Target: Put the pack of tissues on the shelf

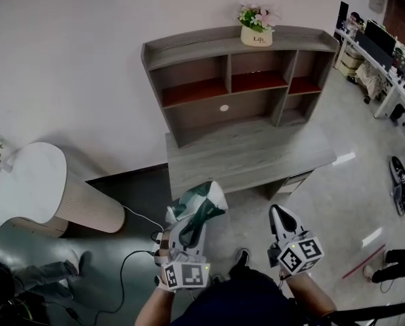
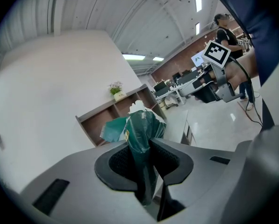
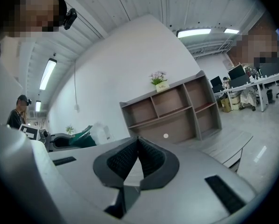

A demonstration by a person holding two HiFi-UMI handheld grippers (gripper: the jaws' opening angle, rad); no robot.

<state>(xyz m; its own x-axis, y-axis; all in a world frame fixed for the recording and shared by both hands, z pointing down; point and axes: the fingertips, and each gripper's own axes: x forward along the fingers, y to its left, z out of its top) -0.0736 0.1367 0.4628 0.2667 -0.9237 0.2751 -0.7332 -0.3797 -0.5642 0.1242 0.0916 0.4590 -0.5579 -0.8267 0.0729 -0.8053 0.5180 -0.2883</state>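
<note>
The pack of tissues [image 1: 203, 201] is a dark green and white soft plastic pack. It hangs in the air in front of the desk, and my left gripper [image 1: 192, 217] is shut on its lower end. In the left gripper view the pack [image 2: 142, 130] stands up between the two pads, crumpled where they pinch it. My right gripper [image 1: 281, 217] is shut with nothing in it, its jaws meeting at the tip [image 3: 138, 142], level with the left one. The grey shelf unit [image 1: 237, 80] with open compartments stands on the desk beyond both grippers.
A flower pot [image 1: 256, 27] sits on the shelf's top board. The grey desk top [image 1: 256, 156] is bare below it. A white-topped round stand [image 1: 36, 189] is at the left, with cables [image 1: 131, 257] on the dark floor. Office desks [image 1: 385, 60] line the far right.
</note>
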